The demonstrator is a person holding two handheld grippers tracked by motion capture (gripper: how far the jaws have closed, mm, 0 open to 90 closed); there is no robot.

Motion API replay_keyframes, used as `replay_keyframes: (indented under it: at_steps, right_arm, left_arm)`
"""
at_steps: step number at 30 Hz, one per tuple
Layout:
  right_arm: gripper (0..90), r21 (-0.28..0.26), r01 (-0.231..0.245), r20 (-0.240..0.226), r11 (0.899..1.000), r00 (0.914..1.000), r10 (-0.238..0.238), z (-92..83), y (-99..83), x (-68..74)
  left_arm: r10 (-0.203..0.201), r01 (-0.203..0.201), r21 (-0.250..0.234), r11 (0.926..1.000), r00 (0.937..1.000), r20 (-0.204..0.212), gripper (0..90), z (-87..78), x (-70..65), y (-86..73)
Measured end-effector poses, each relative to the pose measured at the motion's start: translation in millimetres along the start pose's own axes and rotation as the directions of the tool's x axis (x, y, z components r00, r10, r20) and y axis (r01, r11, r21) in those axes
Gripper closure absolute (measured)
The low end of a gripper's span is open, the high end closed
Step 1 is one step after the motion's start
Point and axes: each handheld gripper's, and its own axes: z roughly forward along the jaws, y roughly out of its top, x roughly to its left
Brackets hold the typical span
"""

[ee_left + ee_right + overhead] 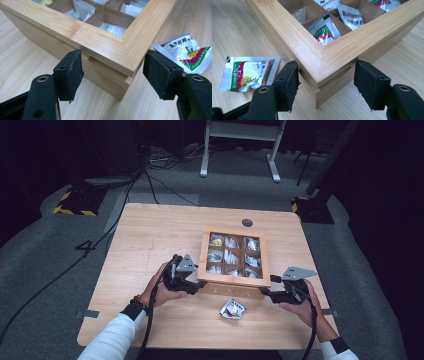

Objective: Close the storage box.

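A bamboo box [202, 257] with a framed window lid sits right of the table's middle, with sachets showing in its compartments. My left gripper [199, 287] straddles the box's near left corner. In the left gripper view its jaws [113, 66] stand either side of that corner [100, 40] with gaps at the pads. My right gripper [266, 286] straddles the near right corner [317, 55] in the same way, its jaws [327, 75] spread and not pressing. A silver sachet [233, 308] lies loose on the table in front of the box, between the grippers [185, 52] [249, 72].
The wooden table [150, 240] has a round cable hole [247, 222] behind the box. Bare tabletop stretches left of the box and along the near edge. Beyond the table a white desk frame [240, 140] and cables lie on the grey floor.
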Motion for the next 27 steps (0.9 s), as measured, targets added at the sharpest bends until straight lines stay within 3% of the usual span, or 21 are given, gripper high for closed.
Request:
replay_keyframes:
  at_steps: [12,27]
  right_arm:
    - [34.2,0.005,0.009,-0.001,1.000,1.0000,-0.009,3.7,-4.4,4.1]
    - [29.2,0.013,0.017,-0.004,1.000,0.9999,-0.016,2.9,-3.8,5.9]
  left_arm:
    - [-0.014,0.014,0.004,0.9999,0.9998,0.015,32.4,1.7,-0.6,-3.9]
    - [-0.007,0.007,-0.002,1.0000,1.0000,0.002,27.2,-1.1,-1.4,-2.6]
